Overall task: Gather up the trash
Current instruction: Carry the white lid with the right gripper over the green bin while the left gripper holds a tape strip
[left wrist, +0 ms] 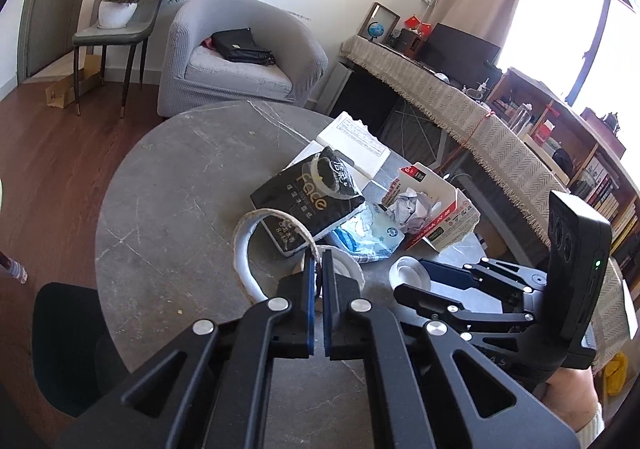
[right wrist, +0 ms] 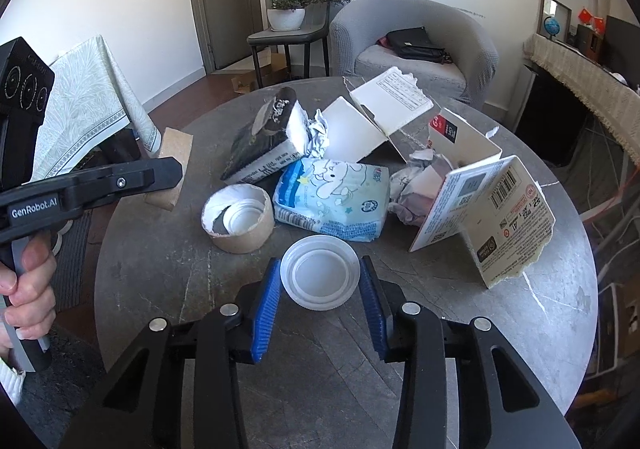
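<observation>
- Blue pads point(right wrist: 266, 305) of your right gripper point(right wrist: 320, 299) stood wide, flanking the white plastic lid point(right wrist: 319, 277) on the round table point(right wrist: 168, 281).
- Your left gripper point(left wrist: 319, 273) apparently pinched the cardboard ring point(left wrist: 256, 249).
- You needed to close squarely across the lid's rim.

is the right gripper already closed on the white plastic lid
No, the right gripper is open, its blue fingers standing apart on either side of the white plastic lid on the table.

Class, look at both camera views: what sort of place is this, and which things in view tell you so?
Most likely a home living room or study: a grey armchair holding a black bag, a potted plant on a chair, and a bookshelf by the window, around a round table of litter.
</observation>
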`<state>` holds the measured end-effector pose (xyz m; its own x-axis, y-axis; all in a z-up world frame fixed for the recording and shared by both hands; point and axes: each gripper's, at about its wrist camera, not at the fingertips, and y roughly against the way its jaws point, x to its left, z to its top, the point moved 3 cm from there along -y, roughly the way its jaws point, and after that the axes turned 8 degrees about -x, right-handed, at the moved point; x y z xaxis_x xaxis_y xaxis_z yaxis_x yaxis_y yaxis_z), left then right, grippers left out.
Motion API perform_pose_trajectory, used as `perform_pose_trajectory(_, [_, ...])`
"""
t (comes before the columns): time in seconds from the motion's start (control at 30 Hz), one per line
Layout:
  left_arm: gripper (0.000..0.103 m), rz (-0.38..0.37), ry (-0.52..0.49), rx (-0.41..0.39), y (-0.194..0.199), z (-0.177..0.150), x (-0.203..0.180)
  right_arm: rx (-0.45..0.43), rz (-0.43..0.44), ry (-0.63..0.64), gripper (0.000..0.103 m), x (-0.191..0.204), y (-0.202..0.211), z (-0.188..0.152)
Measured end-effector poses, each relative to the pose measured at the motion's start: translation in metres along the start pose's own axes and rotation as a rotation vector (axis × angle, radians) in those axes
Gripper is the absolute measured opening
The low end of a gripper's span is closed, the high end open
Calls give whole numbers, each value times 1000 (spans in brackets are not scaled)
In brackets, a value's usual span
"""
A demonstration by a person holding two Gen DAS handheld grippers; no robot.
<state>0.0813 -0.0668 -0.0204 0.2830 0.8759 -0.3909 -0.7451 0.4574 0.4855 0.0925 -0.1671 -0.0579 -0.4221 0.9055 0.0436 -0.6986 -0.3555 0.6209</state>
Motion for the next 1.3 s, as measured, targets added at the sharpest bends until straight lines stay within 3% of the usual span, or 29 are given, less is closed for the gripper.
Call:
perform_pose_trajectory(0.37, [4,155,-110,-39,25,9,31,-58,84,-11,40,33,-9,30])
perform_pose_trajectory(0.83, [4,332,-69,-22,61,9,122,-64,198,47,40,111,-48,61])
perform_pose_trajectory(1.3, [4,422,9,64,87,-6,202,-24,268,108,40,178,-83,73])
